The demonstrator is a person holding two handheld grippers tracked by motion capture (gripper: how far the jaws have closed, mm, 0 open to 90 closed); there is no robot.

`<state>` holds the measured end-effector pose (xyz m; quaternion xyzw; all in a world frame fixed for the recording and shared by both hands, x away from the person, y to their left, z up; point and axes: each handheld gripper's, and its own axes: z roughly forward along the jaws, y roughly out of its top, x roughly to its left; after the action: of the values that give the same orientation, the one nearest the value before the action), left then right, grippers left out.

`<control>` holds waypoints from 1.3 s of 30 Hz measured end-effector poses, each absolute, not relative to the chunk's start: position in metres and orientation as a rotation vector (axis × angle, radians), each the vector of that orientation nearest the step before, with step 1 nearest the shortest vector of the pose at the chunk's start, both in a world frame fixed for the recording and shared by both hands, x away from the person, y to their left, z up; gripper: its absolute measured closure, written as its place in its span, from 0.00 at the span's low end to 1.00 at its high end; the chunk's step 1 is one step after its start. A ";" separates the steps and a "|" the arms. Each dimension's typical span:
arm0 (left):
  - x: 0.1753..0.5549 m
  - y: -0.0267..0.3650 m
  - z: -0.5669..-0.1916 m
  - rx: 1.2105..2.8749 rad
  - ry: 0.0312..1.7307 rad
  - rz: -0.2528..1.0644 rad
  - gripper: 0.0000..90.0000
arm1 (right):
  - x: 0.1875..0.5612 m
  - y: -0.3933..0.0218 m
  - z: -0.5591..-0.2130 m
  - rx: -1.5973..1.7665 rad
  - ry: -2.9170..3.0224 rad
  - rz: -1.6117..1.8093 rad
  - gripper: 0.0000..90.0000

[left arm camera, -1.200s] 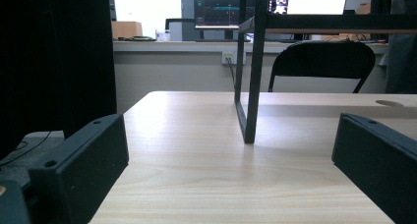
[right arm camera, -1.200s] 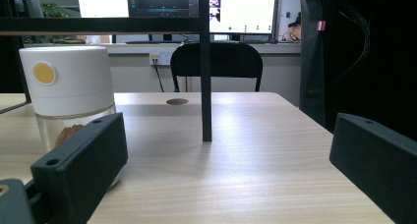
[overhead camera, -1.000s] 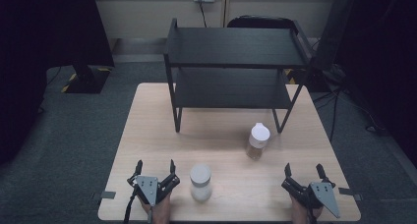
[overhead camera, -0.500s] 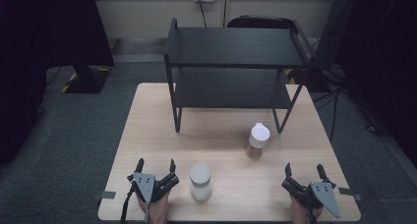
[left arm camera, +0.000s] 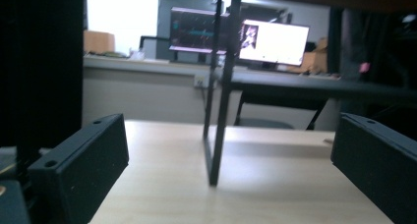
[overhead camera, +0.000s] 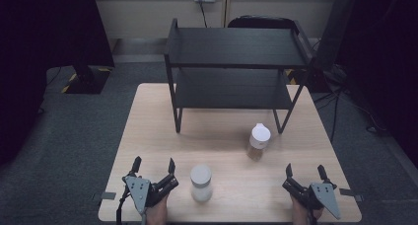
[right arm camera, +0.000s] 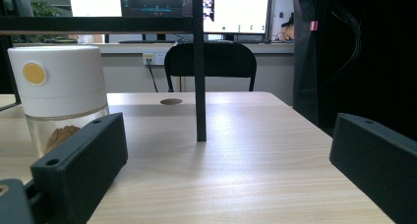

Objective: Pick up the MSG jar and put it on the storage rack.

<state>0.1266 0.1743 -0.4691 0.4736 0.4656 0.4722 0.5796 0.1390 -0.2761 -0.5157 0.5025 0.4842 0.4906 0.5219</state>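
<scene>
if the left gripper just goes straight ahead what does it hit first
Probably the front left leg of the black shelf rack: it stands nearly centred between the open left gripper jaws, bare table before it. Depth is hard to judge.

Honestly a lot gets clipped here. In the high view both hands run off the bottom edge, so the left hand and right hand show as slivers under the grippers. The rack has its lower shelf shaded by the top one, and the room at both sides is too dark to read. In the left gripper view the whole scene is soft; the monitors are a blur and the rack's top is cut off. In the right gripper view the white-lidded jar is partly behind the jaw, its base hidden, and the brown contents are too unclear to name.
</scene>
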 end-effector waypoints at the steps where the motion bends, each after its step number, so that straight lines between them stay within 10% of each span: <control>1: 0.125 0.174 -0.467 1.106 1.074 1.105 0.00 | 0.139 -0.276 -0.516 1.205 1.157 1.173 0.00; 39: 0.122 0.140 -0.462 1.280 0.891 0.935 0.00 | 0.139 -0.273 -0.516 1.210 1.147 1.162 0.00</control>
<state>0.1218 0.1399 -0.4616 0.5553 0.3866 0.4057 0.6145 0.1390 -0.2733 -0.5158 0.5062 0.4799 0.4861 0.5265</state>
